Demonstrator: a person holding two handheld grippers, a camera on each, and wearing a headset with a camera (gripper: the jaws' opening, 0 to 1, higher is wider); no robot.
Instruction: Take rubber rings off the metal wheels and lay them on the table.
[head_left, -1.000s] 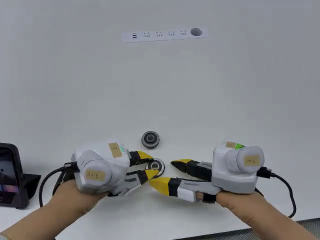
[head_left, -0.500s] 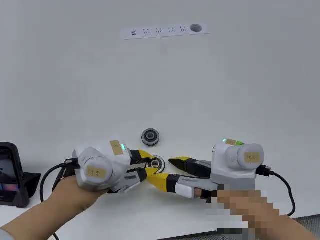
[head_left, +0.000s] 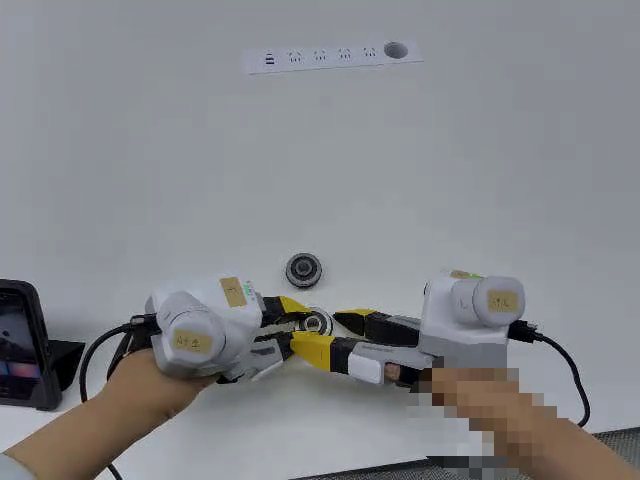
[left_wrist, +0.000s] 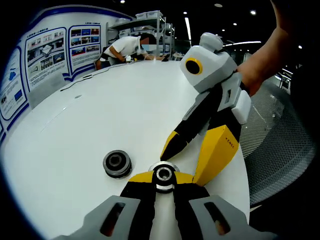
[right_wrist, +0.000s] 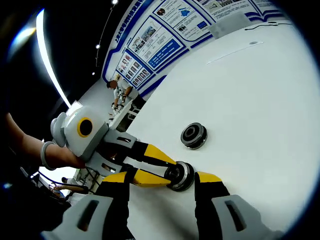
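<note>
The left gripper (left_wrist: 163, 179) clamps a wheel (left_wrist: 164, 174); the right gripper (right_wrist: 165, 179), jaws apart, straddles it. Missing the rubber ring (right_wrist: 187, 176) could wrench the wheel free.

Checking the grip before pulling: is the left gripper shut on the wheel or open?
Shut on it: the left gripper's yellow tips pinch the wheel from both sides.

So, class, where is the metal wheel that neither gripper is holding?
In the head view the loose wheel lies flat on the white table, just beyond the held wheel clamped in the left gripper, and apart from it.
</note>
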